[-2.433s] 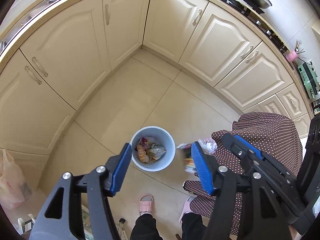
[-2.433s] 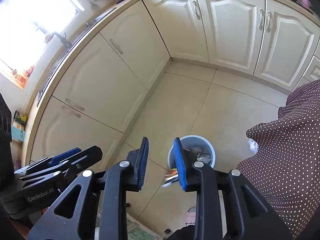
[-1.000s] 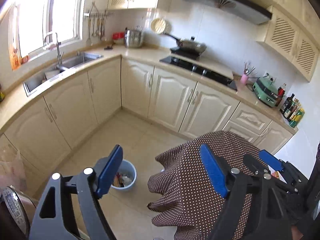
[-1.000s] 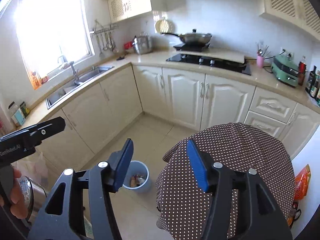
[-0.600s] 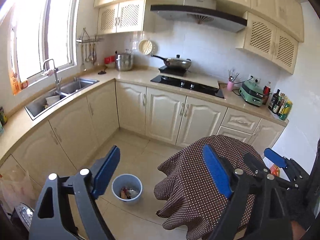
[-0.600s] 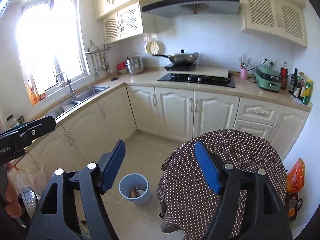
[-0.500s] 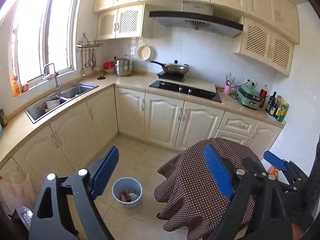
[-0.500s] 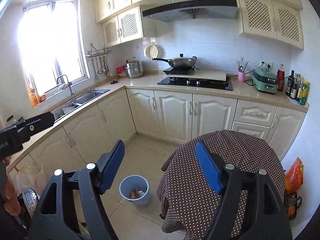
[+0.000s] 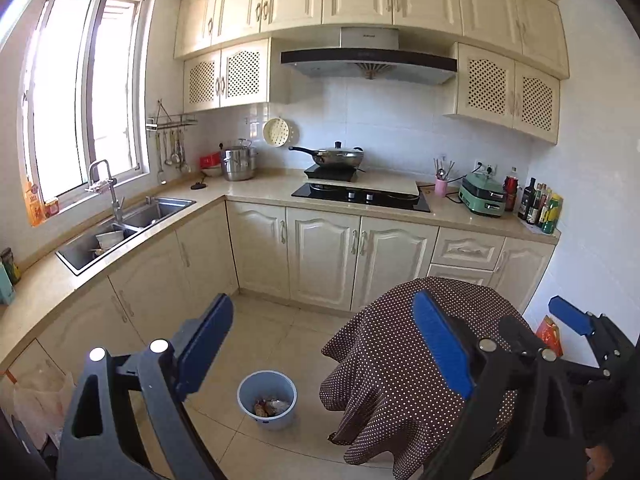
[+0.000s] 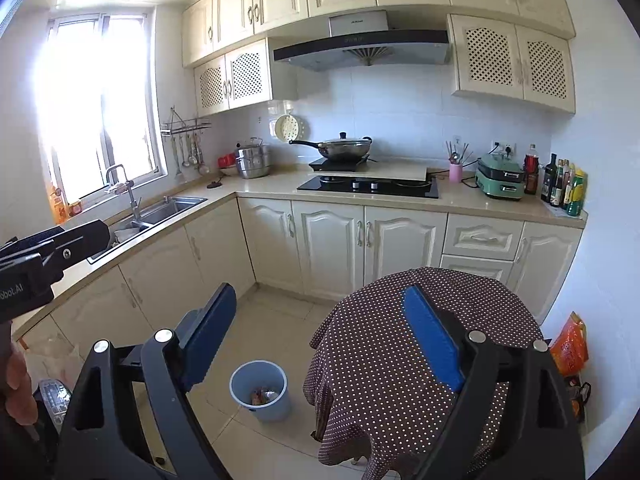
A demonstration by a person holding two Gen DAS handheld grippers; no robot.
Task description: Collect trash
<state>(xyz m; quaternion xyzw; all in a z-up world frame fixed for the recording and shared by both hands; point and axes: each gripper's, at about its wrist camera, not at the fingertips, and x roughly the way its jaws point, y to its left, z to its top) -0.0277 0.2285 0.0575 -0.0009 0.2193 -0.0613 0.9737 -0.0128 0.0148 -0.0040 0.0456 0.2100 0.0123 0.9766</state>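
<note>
left gripper [image 9: 320,344] and right gripper [image 10: 316,336] were held wide apart, empty. crumpled wrappers [image 9: 271,407] were seen inside pale blue round plastic bin [image 9: 245,399] – brown polka-dot tablecloth [image 10: 400,360] bare; collection judged done.

Trash [image 9: 269,407] lies inside the upright blue bin [image 9: 267,399] — on the floor.

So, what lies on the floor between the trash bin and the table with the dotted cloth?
Only bare floor tile separates the trash bin from the dotted tablecloth; both wrist views show it.
</note>
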